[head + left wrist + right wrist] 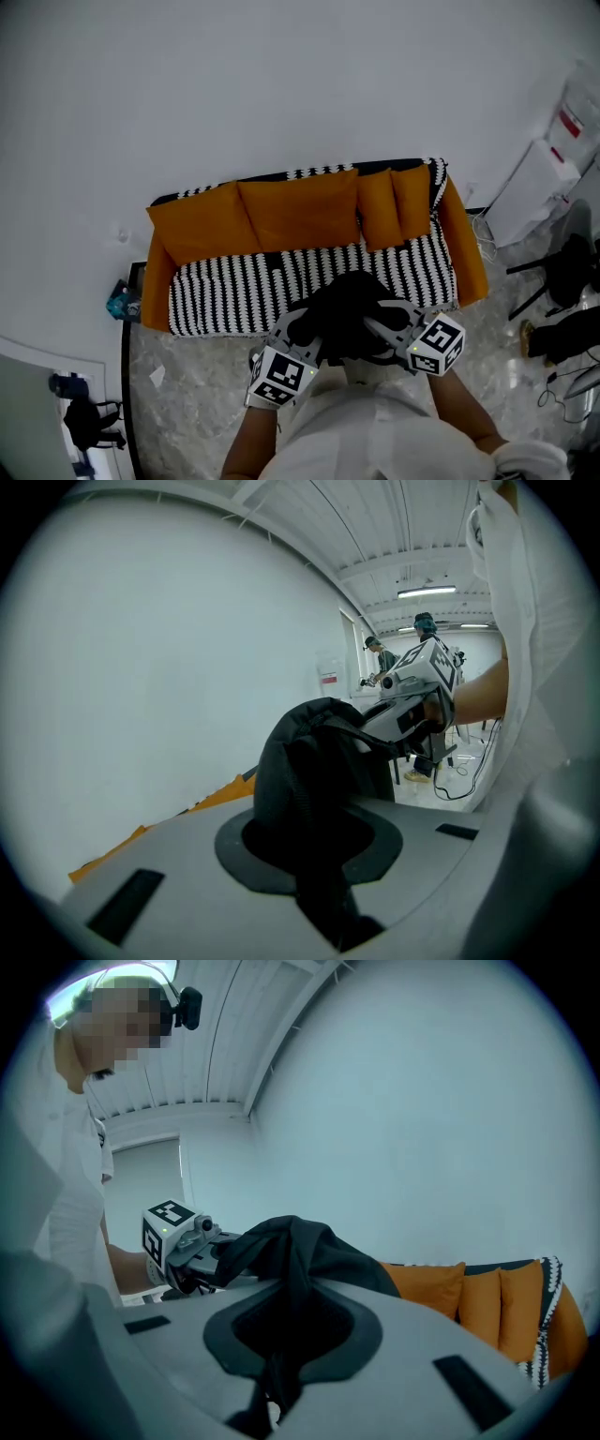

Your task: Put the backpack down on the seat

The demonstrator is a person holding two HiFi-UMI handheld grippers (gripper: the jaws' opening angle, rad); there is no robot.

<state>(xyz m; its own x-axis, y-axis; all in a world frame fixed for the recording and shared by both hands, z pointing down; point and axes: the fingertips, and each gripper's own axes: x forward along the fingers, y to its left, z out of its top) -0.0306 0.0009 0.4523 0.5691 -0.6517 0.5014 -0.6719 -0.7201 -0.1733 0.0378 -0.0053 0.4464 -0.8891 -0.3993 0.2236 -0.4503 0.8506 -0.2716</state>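
Observation:
I hold a black backpack [347, 314] in the air over the front edge of the sofa's black-and-white striped seat [234, 286]. My left gripper [305, 330] is shut on its left side and my right gripper [377, 328] is shut on its right side. In the left gripper view, black fabric [314, 761] fills the gap between the jaws of the left gripper [319, 860], with the right gripper [417, 691] beyond it. In the right gripper view, the backpack [291, 1241] bunches up out of the right gripper [281, 1340], and the left gripper [183, 1241] grips its far side.
Orange cushions [300, 211] line the sofa's back, and orange arms close both ends. White boxes [534, 187] and a black chair [562, 272] stand on the right. A blue object [122, 302] lies left of the sofa. A person [84, 412] stands at the lower left.

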